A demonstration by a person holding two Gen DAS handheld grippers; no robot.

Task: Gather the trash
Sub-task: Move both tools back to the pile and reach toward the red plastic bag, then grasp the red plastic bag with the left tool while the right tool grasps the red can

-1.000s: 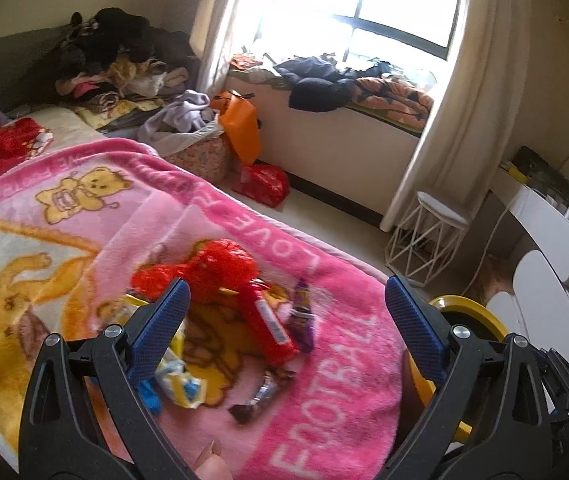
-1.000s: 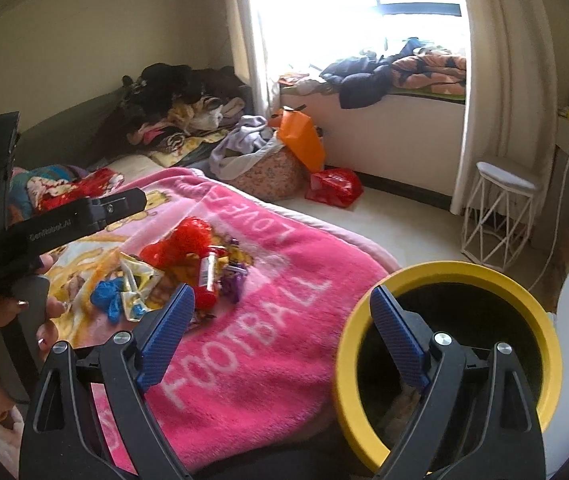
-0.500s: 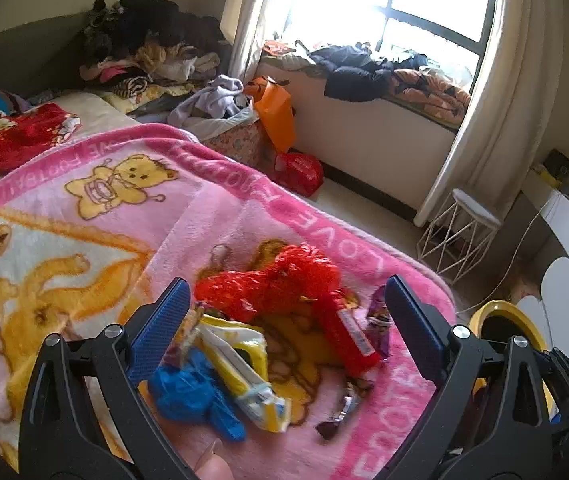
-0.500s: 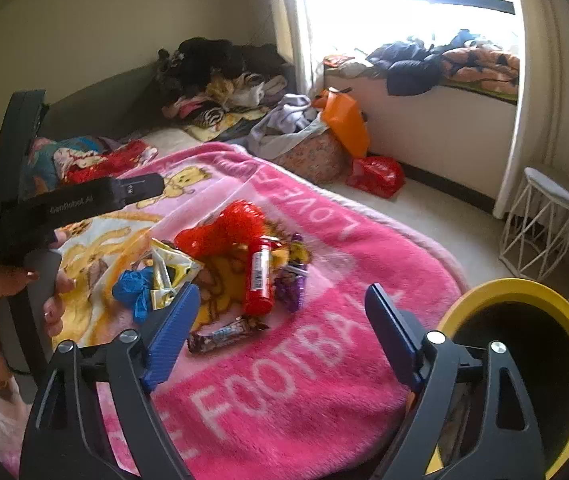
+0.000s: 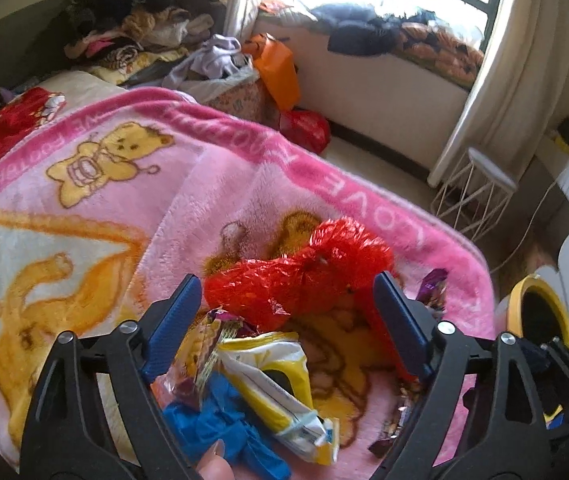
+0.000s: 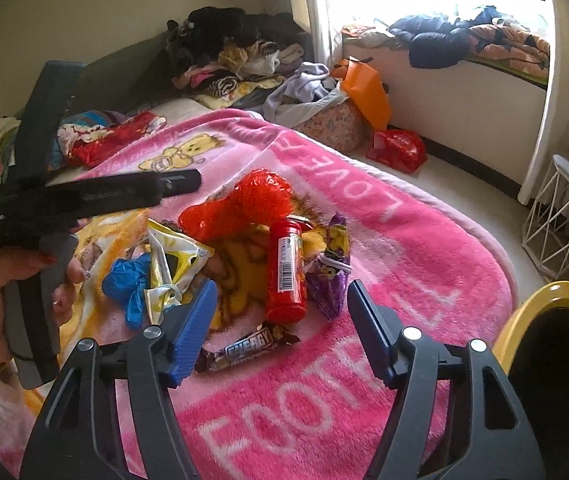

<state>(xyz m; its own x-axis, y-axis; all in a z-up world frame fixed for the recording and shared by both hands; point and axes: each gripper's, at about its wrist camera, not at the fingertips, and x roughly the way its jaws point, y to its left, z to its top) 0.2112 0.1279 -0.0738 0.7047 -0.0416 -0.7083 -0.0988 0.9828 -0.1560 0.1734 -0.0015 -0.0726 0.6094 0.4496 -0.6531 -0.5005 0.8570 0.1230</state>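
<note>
Both tongs, left (image 5: 284,312) and right (image 6: 280,320), are being narrowed, empty, above wrappers; "ENERGY" bar (image 6: 244,348) is lying on "FOOTBALL" blanket (image 6: 404,248).

The fleecy blanket (image 6: 424,264) is pale pink with a hot-pink border carrying white capital letters and yellow-orange cartoon bears. On it, the crinkled plastic bag (image 6: 244,204) is bright red, and the cylindrical tube (image 6: 286,272) is red with a white barcode label. The snack packet (image 6: 170,264) is yellow and white, the crumpled glove (image 6: 128,284) is blue, and the foil wrapper (image 6: 330,276) is purple. The bar wrapper (image 6: 244,346) is dark brown with white lettering. The round bin (image 6: 540,304) has a yellow rim and a black inside. Both grippers' pads (image 5: 172,326) are blue on black frames.
</note>
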